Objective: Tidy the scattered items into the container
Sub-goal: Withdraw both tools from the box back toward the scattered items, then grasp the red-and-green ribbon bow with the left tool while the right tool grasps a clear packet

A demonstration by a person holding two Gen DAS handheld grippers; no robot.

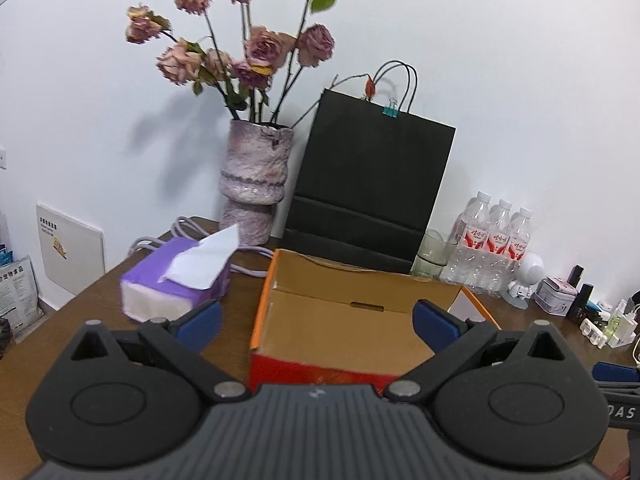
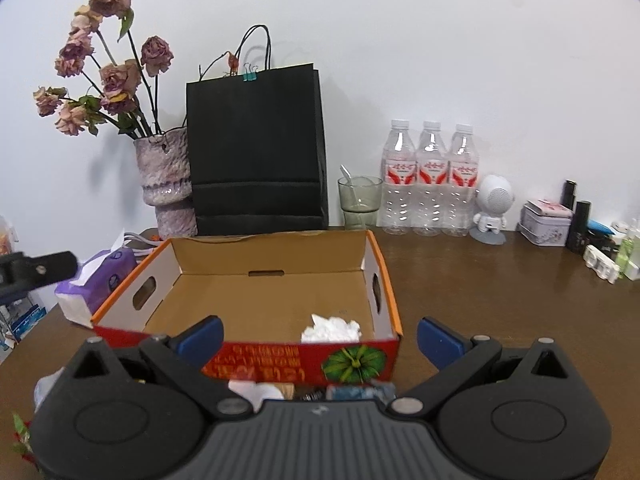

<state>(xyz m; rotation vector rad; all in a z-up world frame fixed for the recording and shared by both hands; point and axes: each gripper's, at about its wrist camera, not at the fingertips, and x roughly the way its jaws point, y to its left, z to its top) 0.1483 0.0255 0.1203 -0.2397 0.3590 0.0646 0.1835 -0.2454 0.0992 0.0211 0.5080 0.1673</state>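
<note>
While both grippers are gaping empty | left (image 1: 316,326), right (image 2: 320,338) hovering at box (image 2: 384,276) near rim | tissue (image 2: 331,329) lying inside, ahead.

tissue wad (image 2: 331,329) in box (image 2: 276,296), bag (image 2: 256,148) behind, vase (image 2: 166,184) left

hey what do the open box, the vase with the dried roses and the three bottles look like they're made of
Open box: corrugated cardboard, seemingly; matte brown inside, red printed front, punched handle slots.
Vase: probably glazed ceramic; mottled purple-white, rough, with glossy highlights.
Bottles: clear thin plastic, ribbed and see-through, with red labels.
</note>
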